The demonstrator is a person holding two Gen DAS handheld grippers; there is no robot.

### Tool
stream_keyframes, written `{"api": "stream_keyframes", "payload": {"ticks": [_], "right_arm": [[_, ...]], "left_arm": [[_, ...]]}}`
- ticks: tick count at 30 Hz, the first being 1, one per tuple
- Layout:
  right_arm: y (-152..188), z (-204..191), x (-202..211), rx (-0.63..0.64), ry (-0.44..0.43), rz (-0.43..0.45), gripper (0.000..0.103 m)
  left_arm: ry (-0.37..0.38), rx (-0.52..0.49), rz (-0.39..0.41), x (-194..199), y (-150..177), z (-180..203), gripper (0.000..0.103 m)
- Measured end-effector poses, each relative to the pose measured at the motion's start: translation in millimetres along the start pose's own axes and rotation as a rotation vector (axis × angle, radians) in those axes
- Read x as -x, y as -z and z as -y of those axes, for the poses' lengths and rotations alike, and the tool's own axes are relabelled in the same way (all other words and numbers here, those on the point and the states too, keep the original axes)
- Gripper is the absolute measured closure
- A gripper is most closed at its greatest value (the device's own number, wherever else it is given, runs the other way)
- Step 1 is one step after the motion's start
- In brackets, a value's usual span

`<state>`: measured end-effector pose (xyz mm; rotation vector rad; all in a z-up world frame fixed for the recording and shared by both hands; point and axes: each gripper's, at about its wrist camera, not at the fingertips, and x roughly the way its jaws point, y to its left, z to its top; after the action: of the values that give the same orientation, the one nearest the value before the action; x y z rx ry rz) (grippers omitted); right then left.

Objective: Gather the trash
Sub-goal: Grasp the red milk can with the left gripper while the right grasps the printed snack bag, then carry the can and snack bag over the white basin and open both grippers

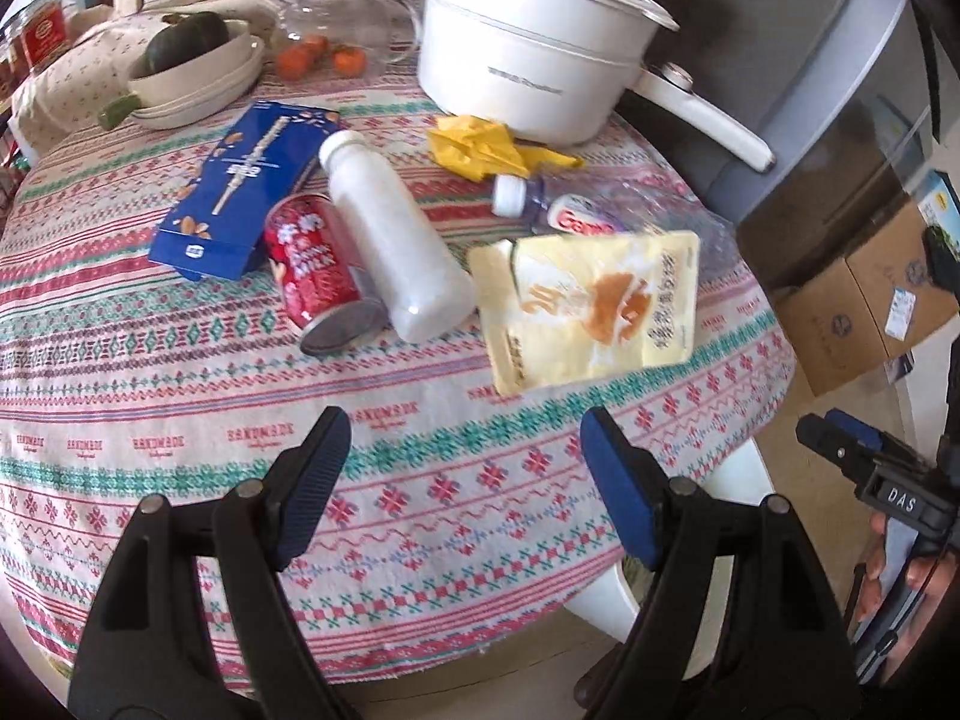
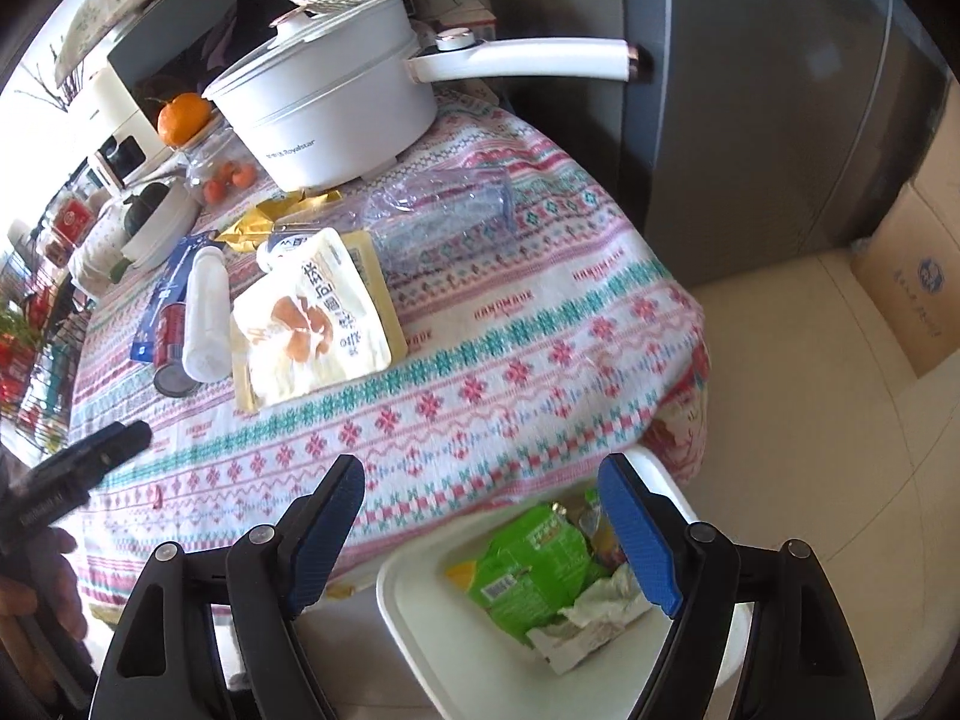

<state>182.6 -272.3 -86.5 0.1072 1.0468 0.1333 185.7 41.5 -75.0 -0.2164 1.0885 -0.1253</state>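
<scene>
White plastic, the trash bin [image 2: 420,630] sits on the floor just below the edge of a round table [image 2: 510,324] covered in a patterned pink, green and white cloth; a green wrapper [image 2: 528,564] and crumpled paper [image 2: 600,600] already lie inside it. The right gripper [image 2: 486,534] hangs above the bin with its blue-padded jaws spread wide and nothing between them, so in my judgement one piece has just been dropped and the next pickup is in hand. The left gripper [image 1: 465,480], jaws also spread and empty, hovers over the near part of the table, on the bin's side. The remaining trash lies in a cluster further across the table from the bin: nearest, a pale yellow snack pouch [image 1: 591,309]; beside it a white plastic bottle [image 1: 396,240] on its side, touching a red drink can [image 1: 312,270], also on its side; a blue carton [image 1: 246,192] just beyond the can; a crushed clear bottle [image 1: 576,210] partly under the pouch; and a crumpled yellow wrapper [image 1: 486,147] farthest from the bin, against a white electric pot [image 1: 534,54]. The next move likely calls for reaching forward to the pouch, closing on its thin edge without sliding it, then carrying it back over the bin.
</scene>
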Motion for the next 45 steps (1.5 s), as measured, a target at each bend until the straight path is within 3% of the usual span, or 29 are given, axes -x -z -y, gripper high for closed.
{"api": "stream_keyframes", "payload": {"ticks": [4, 15, 20, 22, 26, 31, 34, 37, 39, 40, 45], "right_arm": [[-12, -13, -16, 0.026, 0.026, 0.014, 0.021], [-34, -33, -55, -0.040, -0.030, -0.010, 0.021], [-44, -37, -75, -0.054, -0.067, 0.004, 0.021], [-46, -36, -83, -0.067, -0.083, -0.012, 0.021], [-49, -36, -99, -0.075, -0.116, -0.027, 0.021], [-50, -39, -110, -0.051, -0.144, -0.028, 0.022], [-52, -43, -110, -0.043, -0.222, -0.037, 0.038], [-53, -47, -109, -0.037, -0.270, -0.052, 0.062], [-53, -49, -107, -0.040, -0.297, -0.068, 0.084], [-53, -49, -106, -0.043, -0.314, -0.079, 0.090], [-52, -62, -86, 0.013, -0.357, -0.074, 0.097]], "left_arm": [[-0.044, 0.087, 0.042, -13, -19, -25, 0.024], [-0.012, 0.315, 0.036, -63, -54, -70, 0.024], [0.021, 0.410, 0.021, -77, -57, -82, 0.031], [0.031, 0.446, 0.003, -80, -56, -86, 0.042], [0.062, 0.476, -0.051, -90, -50, -93, 0.048], [0.014, 0.390, -0.075, -87, -51, -87, 0.049], [0.001, 0.358, -0.097, -85, -50, -83, 0.049], [-0.014, 0.335, -0.111, -82, -46, -80, 0.049], [-0.015, 0.321, -0.113, -77, -43, -79, 0.049], [-0.016, 0.314, -0.112, -74, -41, -79, 0.049], [-0.014, 0.270, -0.087, -51, -33, -78, 0.049]]}}
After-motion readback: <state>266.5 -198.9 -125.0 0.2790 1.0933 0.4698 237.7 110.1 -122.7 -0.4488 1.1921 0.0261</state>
